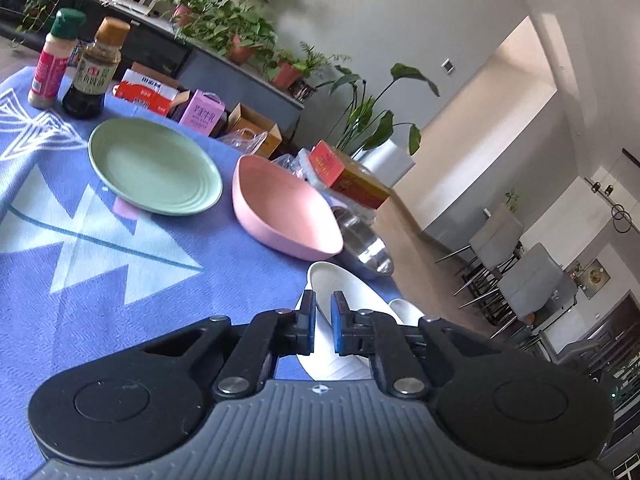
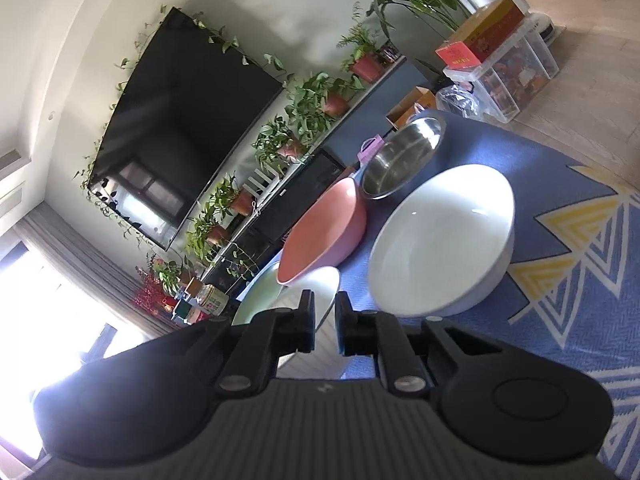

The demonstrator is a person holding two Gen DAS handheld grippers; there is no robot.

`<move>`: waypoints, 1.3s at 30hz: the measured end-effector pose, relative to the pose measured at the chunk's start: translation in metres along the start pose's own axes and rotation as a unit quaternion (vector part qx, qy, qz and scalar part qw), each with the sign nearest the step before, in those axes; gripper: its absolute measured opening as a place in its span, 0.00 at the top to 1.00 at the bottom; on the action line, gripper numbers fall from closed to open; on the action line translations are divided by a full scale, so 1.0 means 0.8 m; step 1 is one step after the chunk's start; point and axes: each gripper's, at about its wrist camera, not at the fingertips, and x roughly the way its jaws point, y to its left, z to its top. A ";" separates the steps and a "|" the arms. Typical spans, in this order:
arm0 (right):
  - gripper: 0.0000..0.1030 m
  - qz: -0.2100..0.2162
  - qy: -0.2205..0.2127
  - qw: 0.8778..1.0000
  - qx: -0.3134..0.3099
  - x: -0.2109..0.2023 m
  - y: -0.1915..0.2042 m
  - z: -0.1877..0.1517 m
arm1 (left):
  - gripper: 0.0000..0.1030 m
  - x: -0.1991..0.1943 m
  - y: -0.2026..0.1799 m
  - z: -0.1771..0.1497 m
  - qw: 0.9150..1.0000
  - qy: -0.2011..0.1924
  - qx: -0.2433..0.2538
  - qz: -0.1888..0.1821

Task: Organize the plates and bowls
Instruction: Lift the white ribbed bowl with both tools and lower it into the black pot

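Note:
A white plate [image 1: 360,300] with a ribbed underside is tilted up near the table's right edge, and my left gripper [image 1: 323,300] is shut on its rim. The same white plate [image 2: 320,284] shows in the right wrist view, where my right gripper [image 2: 324,300] is shut on its rim as well. A pink bowl [image 1: 284,212] sits just beyond it, leaning against a steel bowl [image 1: 364,240]. Further left a green plate [image 1: 154,172] lies flat. In the right wrist view a large white bowl [image 2: 440,240] stands to the right of the pink bowl [image 2: 324,232], with the steel bowl [image 2: 404,156] behind them.
Two seasoning bottles [image 1: 52,64] [image 1: 94,68] stand at the far left of the blue patterned tablecloth [image 1: 100,280]. Beyond the table's far edge are boxes [image 1: 202,112] on the floor. A television [image 2: 180,128] and potted plants [image 2: 304,112] line the wall.

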 end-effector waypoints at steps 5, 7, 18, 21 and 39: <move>0.65 0.008 -0.005 1.000 -0.013 -0.010 0.012 -0.004 | 0.93 -0.018 -0.005 -0.001 1.000 -0.019 0.001 -0.006; 0.65 0.011 -0.007 1.000 -0.021 -0.013 0.018 -0.007 | 0.93 -0.028 -0.008 -0.001 1.000 -0.028 0.003 -0.007; 0.65 0.029 -0.021 0.998 -0.056 -0.038 0.041 -0.019 | 0.93 -0.085 -0.026 -0.017 0.997 -0.067 0.025 -0.029; 0.65 0.034 -0.029 0.997 -0.062 -0.050 0.049 -0.027 | 0.93 -0.099 -0.028 -0.028 0.997 -0.072 0.026 -0.029; 0.64 0.042 -0.023 0.993 -0.112 -0.107 0.063 -0.084 | 0.93 -0.177 -0.031 -0.111 0.996 -0.084 0.033 -0.014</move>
